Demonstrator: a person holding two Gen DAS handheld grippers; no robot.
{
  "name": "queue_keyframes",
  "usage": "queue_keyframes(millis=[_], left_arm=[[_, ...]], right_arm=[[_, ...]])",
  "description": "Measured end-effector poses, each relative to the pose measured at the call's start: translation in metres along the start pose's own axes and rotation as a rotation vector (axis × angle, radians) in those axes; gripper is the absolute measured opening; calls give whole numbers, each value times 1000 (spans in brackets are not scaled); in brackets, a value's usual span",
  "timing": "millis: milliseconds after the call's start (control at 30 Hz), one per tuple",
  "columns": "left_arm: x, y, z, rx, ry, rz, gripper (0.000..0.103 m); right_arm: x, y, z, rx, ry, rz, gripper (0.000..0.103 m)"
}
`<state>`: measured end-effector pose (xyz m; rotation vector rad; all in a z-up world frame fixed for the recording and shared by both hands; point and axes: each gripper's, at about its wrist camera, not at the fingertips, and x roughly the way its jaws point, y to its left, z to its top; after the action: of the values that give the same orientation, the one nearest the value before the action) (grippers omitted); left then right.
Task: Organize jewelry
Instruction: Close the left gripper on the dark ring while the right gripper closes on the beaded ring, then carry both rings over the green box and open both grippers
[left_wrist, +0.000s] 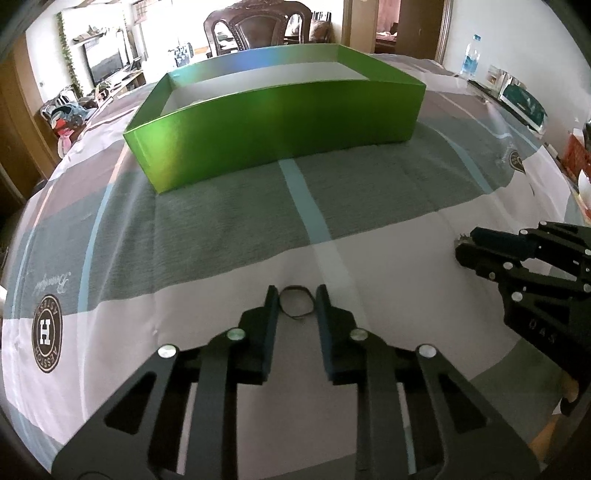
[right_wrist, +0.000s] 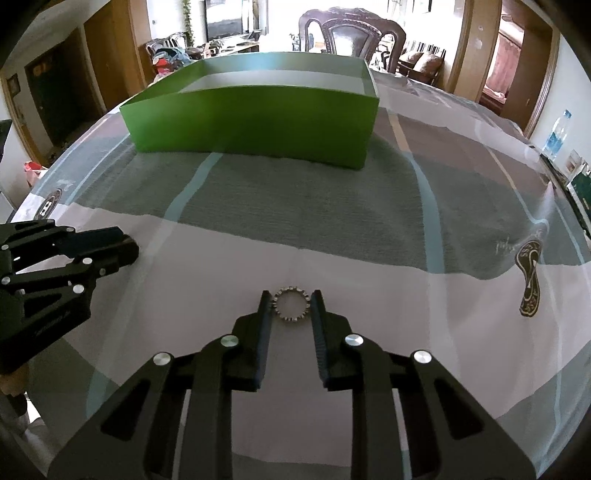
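A thin dark ring-shaped band (left_wrist: 296, 302) lies on the cloth between the fingertips of my left gripper (left_wrist: 296, 295), which is open around it. A silver beaded ring bracelet (right_wrist: 290, 305) lies between the fingertips of my right gripper (right_wrist: 290, 300), also open; its left pad looks close to touching the bracelet. A green open box (left_wrist: 273, 122) with a white inside stands further back on the table; it also shows in the right wrist view (right_wrist: 255, 118). Each gripper shows in the other's view: the right gripper (left_wrist: 466, 246) and the left gripper (right_wrist: 127, 242).
The table wears a grey, white and blue patterned cloth (left_wrist: 229, 221) with round logos. A dark wooden chair (right_wrist: 352, 35) stands behind the box. A water bottle (left_wrist: 471, 59) and a dark framed object (left_wrist: 522, 105) sit at the far right edge.
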<state>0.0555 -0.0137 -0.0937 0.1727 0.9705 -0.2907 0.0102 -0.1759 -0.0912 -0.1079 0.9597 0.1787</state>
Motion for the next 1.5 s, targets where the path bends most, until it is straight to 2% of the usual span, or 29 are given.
queue_keyframes(millis=[333, 567, 667, 900, 1000, 1133, 1300, 1400, 1500], left_arm=[[-4, 4, 0, -25, 1, 24, 20], [-15, 6, 2, -26, -25, 31, 21], [-30, 10, 12, -24, -58, 25, 20], [-76, 29, 66, -14, -201, 71, 20], [-89, 38, 94, -26, -259, 104, 20], [-86, 50, 138, -57, -273, 94, 20], [-63, 62, 179, -102, -260, 99, 21], [-32, 70, 194, -142, -216, 108, 21], [1, 80, 193, -180, -171, 105, 21]], right_arm=[[-7, 0, 2, 8, -16, 24, 22], [-6, 3, 6, 3, -10, 27, 22], [-16, 0, 16, -2, -35, 39, 22], [-59, -7, 73, -38, -189, 11, 22], [-73, -10, 104, -36, -250, 30, 22], [-77, -15, 151, -7, -306, 58, 22], [-53, -24, 196, 47, -321, 43, 22], [-14, -34, 212, 108, -258, 59, 22], [30, -41, 212, 159, -169, 53, 22]])
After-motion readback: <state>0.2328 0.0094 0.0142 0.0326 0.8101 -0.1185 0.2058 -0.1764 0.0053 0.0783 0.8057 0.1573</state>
